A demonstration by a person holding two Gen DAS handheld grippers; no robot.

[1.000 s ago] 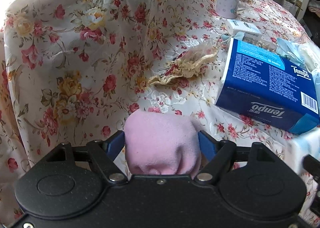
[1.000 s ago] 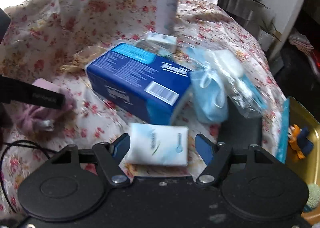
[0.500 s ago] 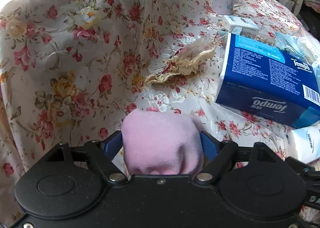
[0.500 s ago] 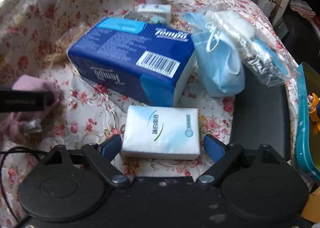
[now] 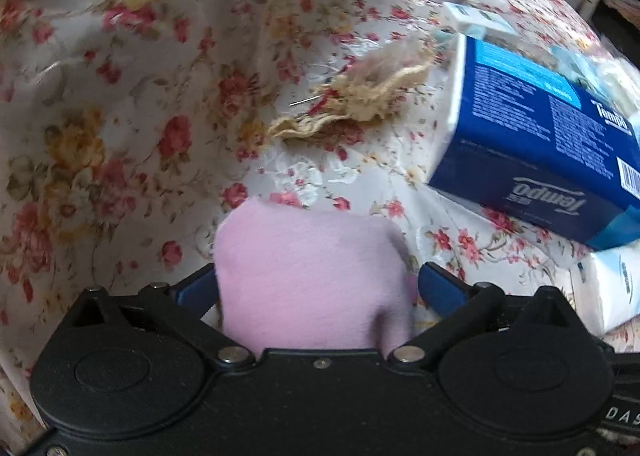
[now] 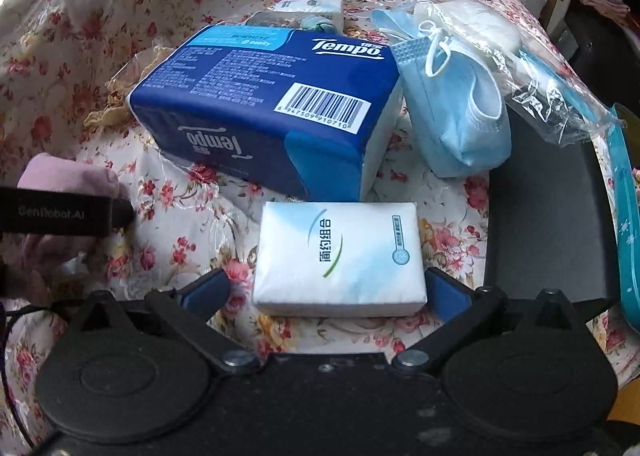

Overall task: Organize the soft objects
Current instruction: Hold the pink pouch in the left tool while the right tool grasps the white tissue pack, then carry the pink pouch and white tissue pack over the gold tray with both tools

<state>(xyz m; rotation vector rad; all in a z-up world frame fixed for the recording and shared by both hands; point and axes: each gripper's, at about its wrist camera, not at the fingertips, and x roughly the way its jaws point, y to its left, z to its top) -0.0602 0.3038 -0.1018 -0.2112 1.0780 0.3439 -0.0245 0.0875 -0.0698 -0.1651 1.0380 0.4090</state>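
Left wrist view: left gripper (image 5: 318,288) tilted down over the floral cloth (image 5: 120,128), jaws opening, pink cloth (image 5: 308,280) lying between the blue pads. Left pad (image 5: 196,288) seemingly just at the fabric's edge, right pad (image 5: 440,286) a sliver clear of it; no squeeze visible. Risk here: fuzzy fabric snagging on a pad and riding up on the lift, undoing the placement. Also worth watching (the picture is blurred, so contact hard to judge): the slippery-looking floral cloth bunching if the gripper drags sideways. Beige rag (image 5: 360,100) well ahead, blue pack (image 5: 540,144) off to the right, both apart from the pink cloth.

Right wrist view: right gripper (image 6: 326,288) pointing down, jaws opening, white pack (image 6: 340,256) flat on the floral cloth between the pads, a clear gap on the left, the right pad just beside its corner. Released, by the look of it. Sits just in front of the blue pack, near touching. Possible trouble: right pad clipping the corner on withdrawal and skewing the pack against the blue one. Masks (image 6: 452,104) lean against the blue pack's right end (a nudge to that pack could topple them). Left gripper's finger visible at far left over the pink cloth; the two tools near enough to collide if either swings inward.
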